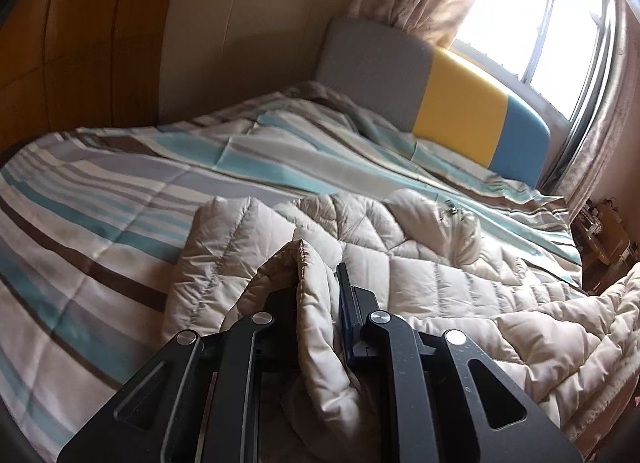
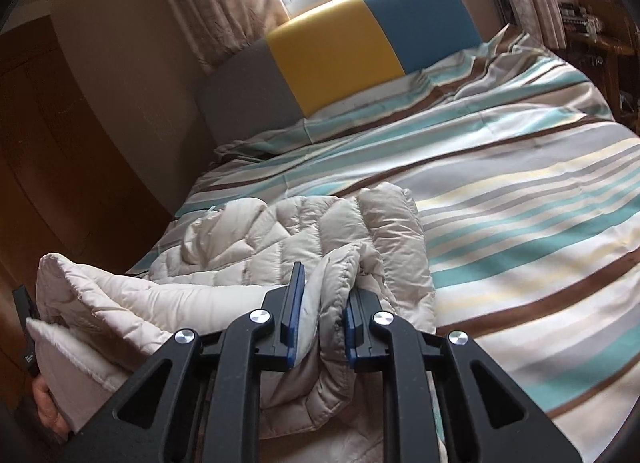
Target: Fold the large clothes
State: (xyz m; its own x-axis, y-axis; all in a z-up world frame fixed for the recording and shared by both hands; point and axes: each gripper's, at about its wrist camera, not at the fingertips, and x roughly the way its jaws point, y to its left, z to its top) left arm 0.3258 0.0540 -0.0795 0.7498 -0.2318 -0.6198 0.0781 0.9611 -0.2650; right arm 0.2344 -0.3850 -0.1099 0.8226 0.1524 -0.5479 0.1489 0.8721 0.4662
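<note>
Quilted beige down coat lies spread across the striped bedspread, on the side away from the grey, yellow and blue headboard. In the left wrist view, the left gripper is clamped on a doubled fold of the coat's edge: the puffy cloth fills the narrow gap between its jaws and rises above them, hiding the left finger, while the blue-padded right finger presses against the fold. Beyond the gripper the rest of the coat stretches toward the headboard, with a small metal zip part showing near its far end. More of the coat runs off to the right, toward the side where the curtained window stands behind the headboard. In the right wrist view, the right gripper also pinches a thick bunch of the same coat between its blue pads, jaws drawn close with only the cloth between them. The coat's body lies ahead of it on the bedspread, short of the headboard. At the left edge, farther from the headboard, the left gripper's dark finger and part of a hand hold another raised fold with pale lining showing.
</note>
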